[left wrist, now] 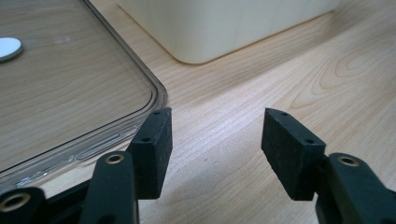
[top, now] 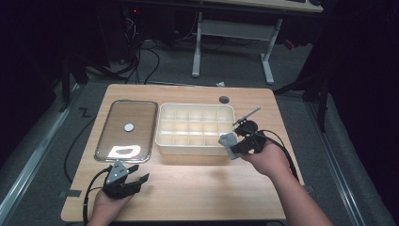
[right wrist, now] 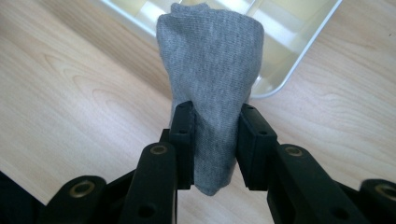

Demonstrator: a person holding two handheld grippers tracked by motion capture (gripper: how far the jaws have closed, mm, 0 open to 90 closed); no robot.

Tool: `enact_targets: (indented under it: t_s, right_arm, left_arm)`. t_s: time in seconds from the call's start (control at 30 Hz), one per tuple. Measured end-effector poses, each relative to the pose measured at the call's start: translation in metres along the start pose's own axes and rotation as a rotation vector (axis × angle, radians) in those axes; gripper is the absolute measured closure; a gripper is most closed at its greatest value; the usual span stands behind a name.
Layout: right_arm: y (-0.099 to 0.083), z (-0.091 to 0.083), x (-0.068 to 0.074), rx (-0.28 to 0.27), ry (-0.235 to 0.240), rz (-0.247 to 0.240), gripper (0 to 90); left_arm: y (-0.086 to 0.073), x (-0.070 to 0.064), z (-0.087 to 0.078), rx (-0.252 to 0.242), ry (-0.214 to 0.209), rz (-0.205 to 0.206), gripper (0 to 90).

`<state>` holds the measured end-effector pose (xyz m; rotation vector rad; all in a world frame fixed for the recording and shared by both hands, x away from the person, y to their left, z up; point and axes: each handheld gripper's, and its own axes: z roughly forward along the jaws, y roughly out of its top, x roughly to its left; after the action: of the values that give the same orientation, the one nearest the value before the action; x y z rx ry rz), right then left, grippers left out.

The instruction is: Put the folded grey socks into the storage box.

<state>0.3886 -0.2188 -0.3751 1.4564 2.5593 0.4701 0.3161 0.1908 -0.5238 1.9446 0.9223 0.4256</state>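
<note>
Right gripper (right wrist: 215, 144) is clamped on a grey rolled cloth (right wrist: 212, 88), its two black jaws pressing the roll from either side near its lower end, so that most of the cloth stands out past the jaws. In the high view the right gripper (top: 234, 145) holds the grey rolled cloth (top: 227, 141) just at the front right corner of the cream compartment box (top: 196, 149), over the rim or just outside it; which of the two I cannot tell. The right gripper view shows the box's rounded corner (right wrist: 299, 60) behind the cloth, with pale dividers inside.

Left gripper (top: 133, 179) rests low at the front left of the worktop (top: 202, 188), jaws apart and holding nothing. In its own view the left gripper (left wrist: 217, 140) has bare wood between its pads, and one jaw sits just beside the rounded corner of a clear lid (left wrist: 154, 93) that lies flat left of the box, a small white disc (left wrist: 8, 48) at its middle.

Bare wood runs along the whole front of the worktop between the two hands, and a strip lies free to the right of the box. Beyond the far edge is grey floor with cables and the white legs of another table (top: 233, 44); the surroundings are dark.
</note>
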Motion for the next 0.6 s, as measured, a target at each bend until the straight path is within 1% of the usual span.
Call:
enact_targets:
  t_s: [0.03,0.1,0.13,0.17,0.2,0.23,0.27,0.3,0.37,0.4,0.43,0.47,0.53,0.57,0.6]
  right_arm:
    - [0.004,0.000,0.000,0.003,-0.003,0.004,71.1]
    - [0.011,0.001,-0.003,0.011,-0.008,-0.008,71.2]
    - [0.016,0.003,-0.004,0.026,-0.014,0.001,71.2]
    - [0.019,0.005,-0.005,0.031,-0.018,-0.007,71.2]
    - [0.027,0.009,-0.007,0.055,-0.018,0.011,71.2]
    - [0.027,0.009,-0.007,0.055,-0.018,0.011,71.2]
    - [0.034,0.016,-0.010,0.073,-0.029,-0.005,71.2]
    - [0.034,0.016,-0.010,0.073,-0.029,-0.005,71.2]
    - [0.041,0.022,-0.011,0.092,-0.032,0.000,71.2]
    - [0.045,0.030,-0.014,0.104,-0.032,0.010,71.3]
    - [0.045,0.030,-0.014,0.104,-0.032,0.010,71.3]
    - [0.049,0.037,-0.017,0.132,-0.036,0.006,71.4]
    - [0.050,0.039,-0.018,0.137,-0.039,0.008,71.5]
    - [0.052,0.041,-0.019,0.148,-0.047,0.026,71.6]
    - [0.054,0.042,-0.021,0.149,-0.053,0.013,71.6]
  left_arm:
    - [0.000,0.000,0.000,-0.002,0.000,-0.003,43.4]
    - [-0.001,0.000,0.000,0.001,0.001,0.000,43.1]
    - [-0.001,0.000,0.000,0.001,0.000,0.000,42.9]
    - [-0.001,0.000,-0.001,-0.001,-0.002,-0.002,42.6]
    - [-0.001,0.000,-0.001,-0.005,-0.010,-0.004,41.1]
    - [-0.001,0.000,-0.001,-0.005,-0.010,-0.004,40.6]
    - [-0.001,0.000,0.000,-0.002,-0.014,-0.003,39.6]
    - [0.000,0.000,0.000,0.005,-0.018,-0.001,39.6]
    - [-0.001,0.000,0.002,0.019,-0.023,-0.002,37.8]
    - [-0.001,-0.001,0.002,0.014,-0.023,-0.001,37.5]
    - [-0.001,-0.001,0.002,0.014,-0.023,-0.001,37.4]
    - [-0.001,-0.001,0.002,0.010,-0.022,0.000,37.3]
    - [0.000,-0.001,0.001,0.009,-0.022,0.000,37.3]
    - [0.000,-0.001,0.001,0.009,-0.022,0.000,37.3]
    - [-0.001,-0.001,0.001,0.009,-0.022,0.001,37.3]
